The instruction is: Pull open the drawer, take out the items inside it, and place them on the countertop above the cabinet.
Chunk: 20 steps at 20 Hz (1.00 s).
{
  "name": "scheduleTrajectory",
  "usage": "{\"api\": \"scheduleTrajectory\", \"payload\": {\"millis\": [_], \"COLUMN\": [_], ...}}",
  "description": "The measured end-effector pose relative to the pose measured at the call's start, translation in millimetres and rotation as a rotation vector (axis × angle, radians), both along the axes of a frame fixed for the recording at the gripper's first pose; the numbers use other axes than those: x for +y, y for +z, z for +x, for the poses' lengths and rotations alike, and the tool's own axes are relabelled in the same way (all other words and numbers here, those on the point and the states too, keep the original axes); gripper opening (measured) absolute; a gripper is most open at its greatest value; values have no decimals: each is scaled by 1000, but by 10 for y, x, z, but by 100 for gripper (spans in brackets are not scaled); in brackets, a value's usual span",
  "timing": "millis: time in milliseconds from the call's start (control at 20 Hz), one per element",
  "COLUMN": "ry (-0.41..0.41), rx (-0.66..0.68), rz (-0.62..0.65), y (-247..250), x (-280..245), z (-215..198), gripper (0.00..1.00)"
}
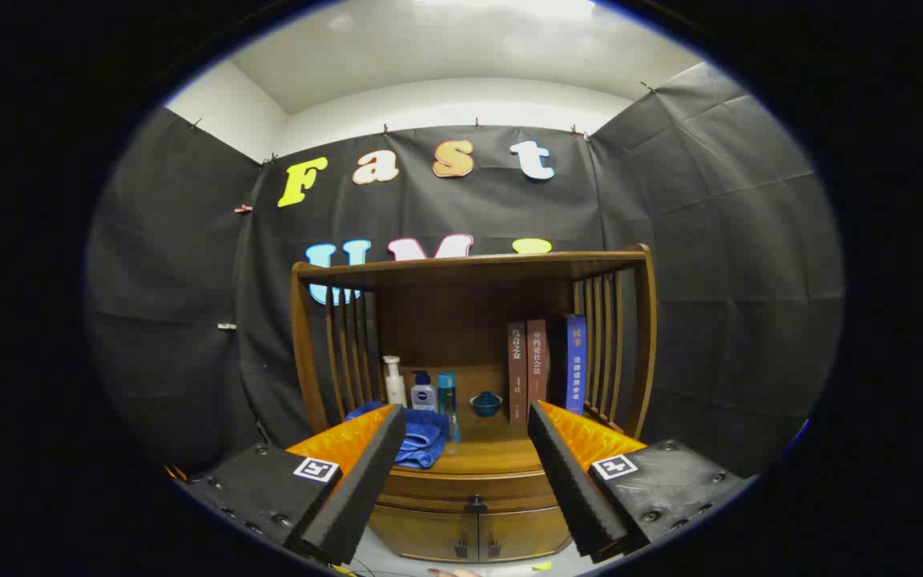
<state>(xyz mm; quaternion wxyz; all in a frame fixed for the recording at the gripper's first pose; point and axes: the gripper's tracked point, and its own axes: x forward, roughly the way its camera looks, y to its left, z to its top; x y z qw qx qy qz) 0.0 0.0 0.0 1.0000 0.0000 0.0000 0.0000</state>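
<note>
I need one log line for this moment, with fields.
phase: approach | tool: open, holding nothing, apart from cabinet | drawer: closed, knob ahead between fingers | countertop: blue cloth, bottles, books

Riding on the gripper [468, 429], facing straight at the front of the wooden cabinet [473, 481], set back and near countertop [493, 458] height, fingers spread wide.

The cabinet [473, 489] is glossy, smooth, varnished wood, its drawer [469, 487] front the same. On its countertop [501, 458], a blue towel [421, 437] looks like soft, matt cloth. Behind the towel stand smooth plastic bottles [421, 391]; right of them, a glazed bowl [485, 403] and matt-covered books [546, 365].

The gripper [467, 433] fingers are spread apart with ridged, matt pads [562, 473].
</note>
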Motion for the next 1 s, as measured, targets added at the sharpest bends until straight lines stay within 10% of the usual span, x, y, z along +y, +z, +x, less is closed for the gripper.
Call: {"api": "scheduleTrajectory", "payload": {"millis": [1000], "ry": [-13], "rx": [1], "rz": [-60], "y": [54], "x": [93], "z": [-112], "gripper": [99]}}
